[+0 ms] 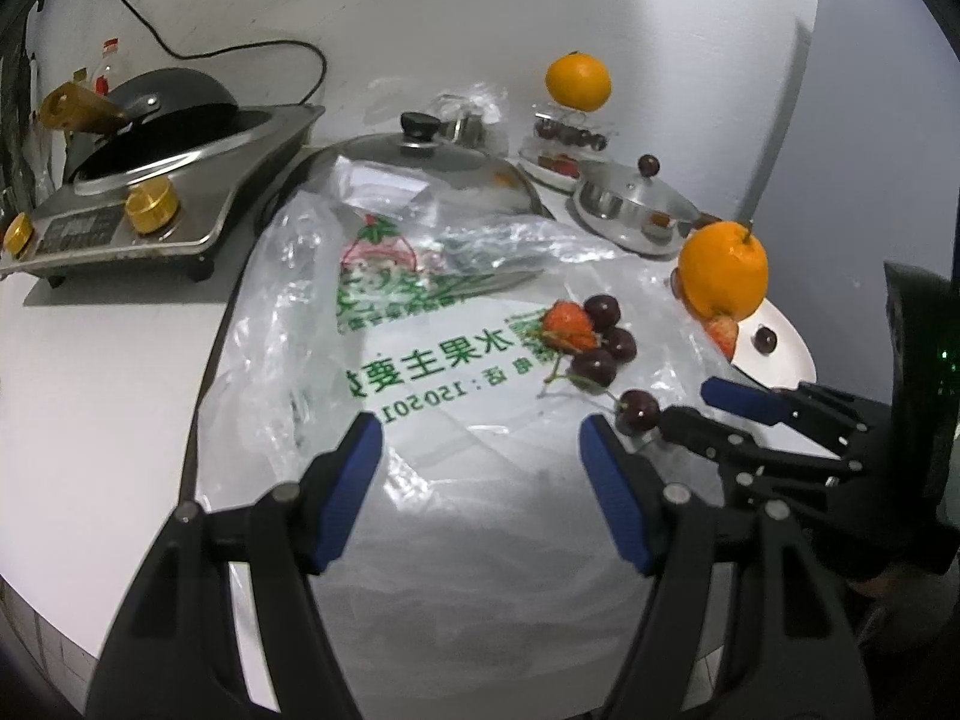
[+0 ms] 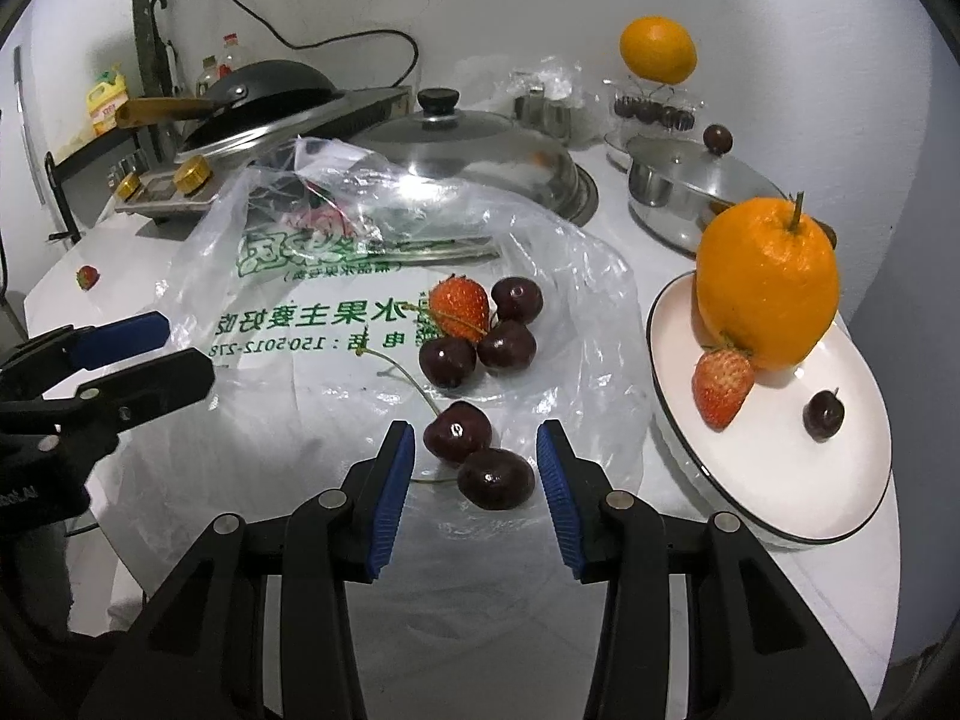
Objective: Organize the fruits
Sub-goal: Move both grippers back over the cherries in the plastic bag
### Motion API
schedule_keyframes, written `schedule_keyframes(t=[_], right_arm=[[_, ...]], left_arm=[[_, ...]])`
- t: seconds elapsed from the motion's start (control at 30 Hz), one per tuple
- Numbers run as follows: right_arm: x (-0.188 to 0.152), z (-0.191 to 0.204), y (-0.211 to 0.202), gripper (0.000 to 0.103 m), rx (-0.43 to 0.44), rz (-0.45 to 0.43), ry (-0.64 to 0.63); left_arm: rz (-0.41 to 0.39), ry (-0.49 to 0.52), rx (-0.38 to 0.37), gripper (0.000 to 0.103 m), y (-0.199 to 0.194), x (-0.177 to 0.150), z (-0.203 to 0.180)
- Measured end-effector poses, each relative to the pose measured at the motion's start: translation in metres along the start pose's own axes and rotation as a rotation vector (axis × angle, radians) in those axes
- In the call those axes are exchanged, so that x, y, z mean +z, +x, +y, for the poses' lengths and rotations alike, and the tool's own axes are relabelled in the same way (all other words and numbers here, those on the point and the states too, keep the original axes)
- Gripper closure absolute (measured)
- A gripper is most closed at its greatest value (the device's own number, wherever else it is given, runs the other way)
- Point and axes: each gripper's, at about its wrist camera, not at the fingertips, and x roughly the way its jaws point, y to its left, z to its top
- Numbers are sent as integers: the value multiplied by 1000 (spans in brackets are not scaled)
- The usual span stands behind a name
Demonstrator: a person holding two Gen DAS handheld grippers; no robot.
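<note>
A clear plastic bag (image 2: 372, 324) with green print is lying spread over the white table (image 2: 630, 222), taking up most of the middle. To its right a white plate (image 2: 780, 480) is sitting, carrying a large orange (image 2: 768, 282), a strawberry (image 2: 722, 387) leaning against the orange's base, and one cherry (image 2: 823, 414) apart from them.

On the bag, a second strawberry (image 2: 459, 306) and three cherries (image 2: 480, 330) are clustering together near the middle. Nearer the camera, two more cherries (image 2: 477, 456) are lying touching each other.

The right gripper (image 2: 475, 459) is standing with its jaws apart, one blue pad on each side of that nearer pair, neither pad pressing on the fruit.

The left gripper (image 1: 480, 444) is hanging over bare bag with its jaws wide apart and nothing between them, the cherries lying off to its right.
</note>
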Motion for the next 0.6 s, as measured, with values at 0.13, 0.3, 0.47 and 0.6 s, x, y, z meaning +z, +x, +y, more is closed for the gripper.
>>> schedule_keyframes(t=[0.13, 0.3, 0.47, 0.6], right_arm=[[-2, -3, 3, 58, 8, 8, 13], [-5, -8, 6, 58, 25, 14, 32], [-8, -15, 9, 58, 52, 20, 57], [-9, -18, 11, 58, 77, 20, 69]], left_arm=[[5, -3, 2, 33, 2, -1, 2], [10, 0, 7, 33, 3, -2, 1], [17, 8, 15, 33, 6, -2, -3], [20, 18, 23, 33, 6, -1, -8]])
